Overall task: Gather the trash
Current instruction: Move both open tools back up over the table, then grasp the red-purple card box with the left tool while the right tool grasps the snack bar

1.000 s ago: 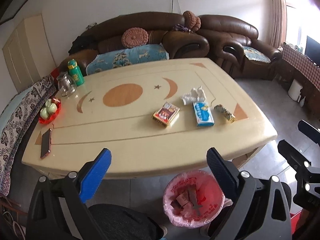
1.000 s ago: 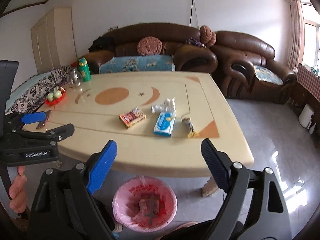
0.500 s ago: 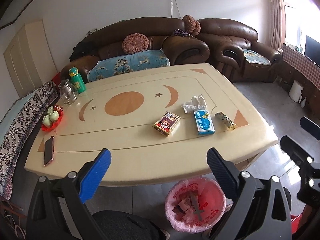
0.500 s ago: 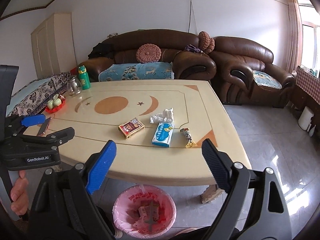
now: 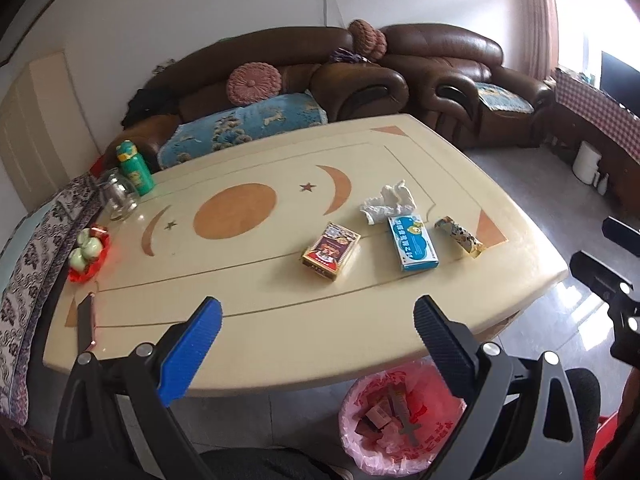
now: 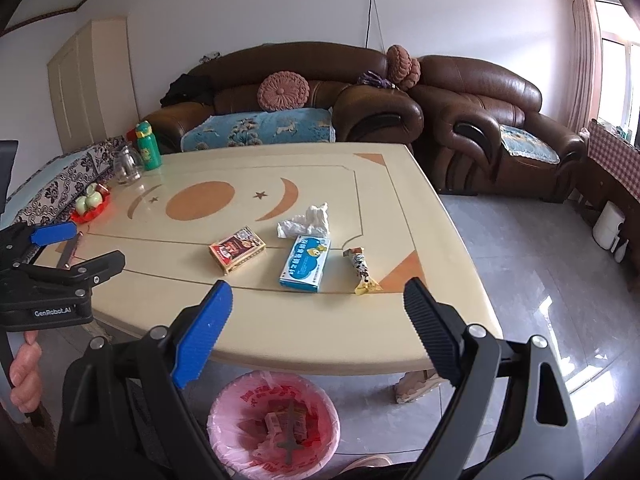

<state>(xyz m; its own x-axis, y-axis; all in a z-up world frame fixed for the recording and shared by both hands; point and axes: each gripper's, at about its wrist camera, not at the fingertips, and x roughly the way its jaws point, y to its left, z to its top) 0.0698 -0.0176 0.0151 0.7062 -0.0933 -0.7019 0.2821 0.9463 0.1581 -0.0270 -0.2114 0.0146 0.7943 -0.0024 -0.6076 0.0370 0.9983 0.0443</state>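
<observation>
Both tools wide, empty: left tool (image 5: 316, 338), right tool (image 6: 318, 312). "GenRobot.AI" readable lower left; box (image 6: 305, 263) print unreadable.

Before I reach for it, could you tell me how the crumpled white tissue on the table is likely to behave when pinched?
The crumpled tissue looks soft and loosely bunched, so it will probably squash flat between the pads. It is likely very light and may slide on the glossy table if nudged. It leans against the blue box, which might shift too.
</observation>
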